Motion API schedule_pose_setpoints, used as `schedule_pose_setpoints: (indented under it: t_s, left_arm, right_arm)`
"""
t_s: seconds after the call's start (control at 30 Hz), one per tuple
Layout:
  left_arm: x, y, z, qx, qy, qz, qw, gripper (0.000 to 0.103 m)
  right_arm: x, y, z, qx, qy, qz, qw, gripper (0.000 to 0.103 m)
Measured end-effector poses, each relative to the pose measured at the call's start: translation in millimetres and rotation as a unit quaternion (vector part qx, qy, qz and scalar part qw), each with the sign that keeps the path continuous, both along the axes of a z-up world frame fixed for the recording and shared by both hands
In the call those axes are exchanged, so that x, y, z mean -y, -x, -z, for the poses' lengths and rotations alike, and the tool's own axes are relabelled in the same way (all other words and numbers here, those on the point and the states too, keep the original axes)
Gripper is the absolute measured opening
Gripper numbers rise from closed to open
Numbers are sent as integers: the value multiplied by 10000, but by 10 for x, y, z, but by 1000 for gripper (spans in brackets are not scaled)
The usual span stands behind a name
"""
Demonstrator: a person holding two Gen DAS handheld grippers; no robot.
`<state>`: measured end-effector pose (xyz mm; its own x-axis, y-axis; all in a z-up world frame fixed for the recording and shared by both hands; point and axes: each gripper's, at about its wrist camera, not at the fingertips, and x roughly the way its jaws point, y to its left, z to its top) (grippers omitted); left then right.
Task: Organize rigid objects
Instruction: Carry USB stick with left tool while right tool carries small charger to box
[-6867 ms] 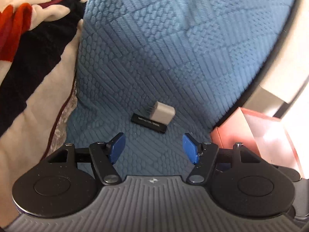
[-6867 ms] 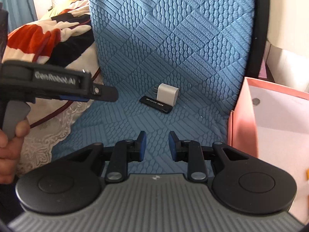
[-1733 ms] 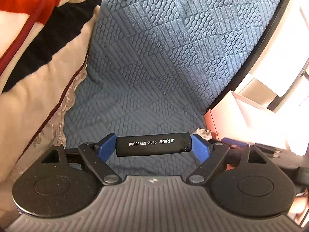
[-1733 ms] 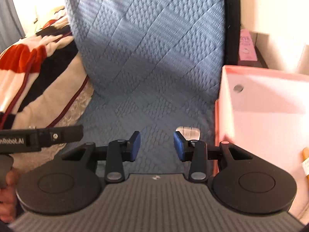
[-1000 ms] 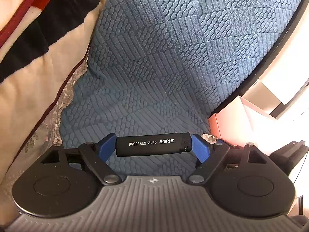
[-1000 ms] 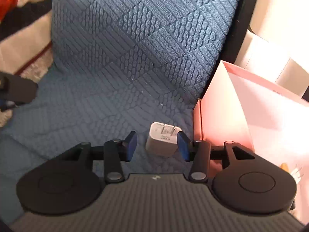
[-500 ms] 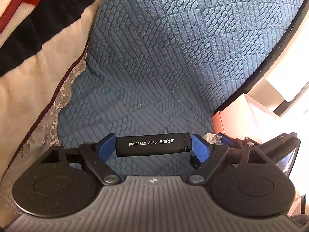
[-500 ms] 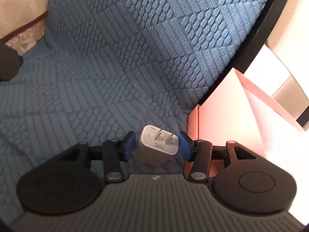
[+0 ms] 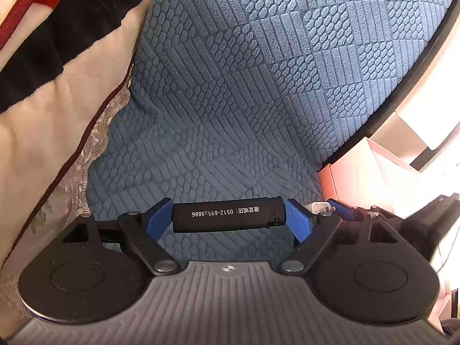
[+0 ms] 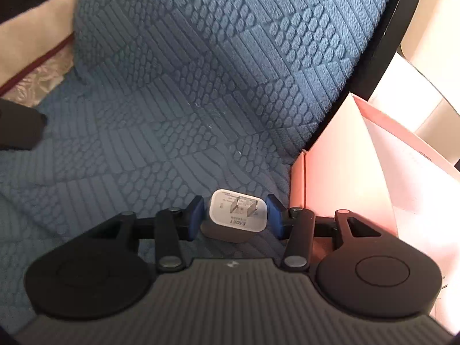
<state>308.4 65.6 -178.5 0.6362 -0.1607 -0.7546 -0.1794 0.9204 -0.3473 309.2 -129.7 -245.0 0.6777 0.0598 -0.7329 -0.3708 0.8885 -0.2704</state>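
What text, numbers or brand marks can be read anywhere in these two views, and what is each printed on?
"0512-68553886", after a few Chinese characters too small to read: white print on the black lighter clamped endwise in the left tool; it appears upside down, and the middle digits are not crisp.
"EAGET", roughly, also upside down: on the prong face of the white charger plug in the right tool.
Fine print on the plug: too small to read.

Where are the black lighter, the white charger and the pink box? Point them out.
black lighter (image 9: 228,218), left wrist view, middle of its printed side.
white charger (image 10: 237,211), right wrist view, pronged face.
pink box (image 10: 342,172), right wrist view, outer side wall.
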Motion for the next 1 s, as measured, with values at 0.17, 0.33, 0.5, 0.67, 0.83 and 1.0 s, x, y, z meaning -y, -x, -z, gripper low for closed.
schedule_pose_setpoints:
  t_s: [0.17, 0.33, 0.5, 0.67, 0.83, 1.0]
  left_arm:
    - [27, 22, -7, 24, -51, 81, 10000, 87]
    - [55, 36, -1, 29, -100, 147, 9998, 87]
    - [117, 56, 4, 53, -189, 277, 9994, 87]
    - [148, 83, 6, 71, -229, 371, 9990, 87]
    - [177, 154, -25, 116, -235, 517, 9983, 87]
    - [177, 255, -81, 244, -215, 615, 9976, 87]
  right_arm:
    - [-20, 143, -118, -41, -160, -196, 9997, 49]
    - [10, 291, -219, -161, -366, -315, 9987, 49]
    - [60, 440, -301, -257, -602, -261, 9975, 48]
    - [142, 586, -326, -444, -833, -105, 9955, 47]
    - [207, 722, -351, -536, -962, 20, 9939, 47]
    - [291, 850, -414, -535, -1067, 114, 9928, 46]
